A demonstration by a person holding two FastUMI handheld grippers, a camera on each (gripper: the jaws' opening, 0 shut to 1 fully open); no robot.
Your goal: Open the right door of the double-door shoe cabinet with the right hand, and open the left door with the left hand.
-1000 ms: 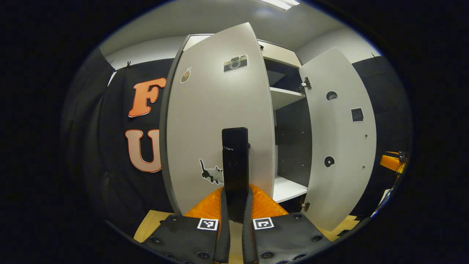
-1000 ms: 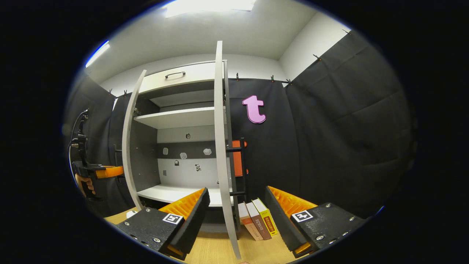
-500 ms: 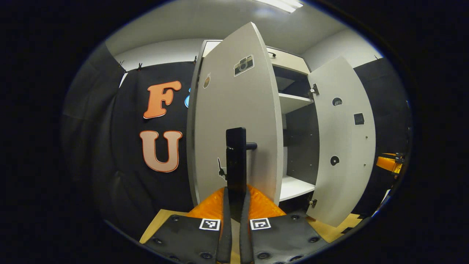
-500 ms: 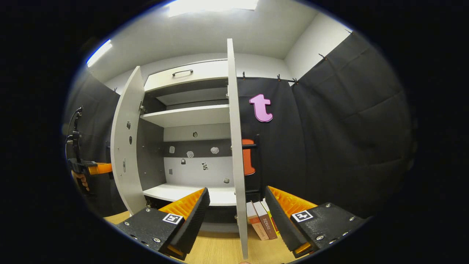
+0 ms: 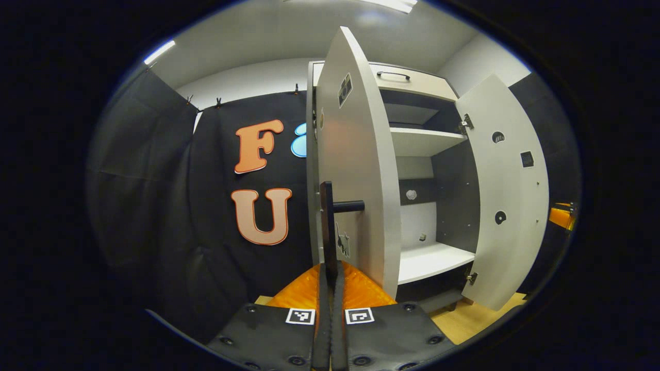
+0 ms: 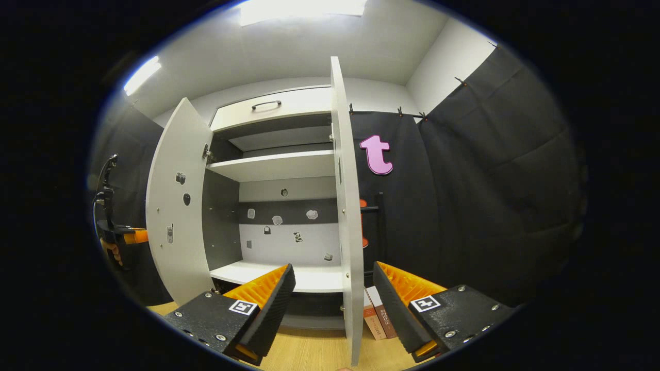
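Left gripper view: we see our left gripper at the bottom, its two fingers pressed onto the dark handle of the left door.
Left door: it stands swung well out from the shoe cabinet, nearly edge-on to us, with small stickers on its face.
Handle: a vertical bar, joined to the door by a short peg; its lower end sits pinched between our fingers.
Right door: in the left gripper view it hangs wide open at the far side of the cabinet, its inner face toward us.
Right gripper view: our right gripper is spread wide, and the right door stands edge-on in the gap; we cannot tell whether either finger touches it.
Cabinet interior: white shelves and a back panel with small stickers show between the two open doors.
Books: a few of them stand on the wooden floor just beside the right door's lower edge.
Other hand: far left in the right gripper view, a hand holds the left gripper behind the left door.
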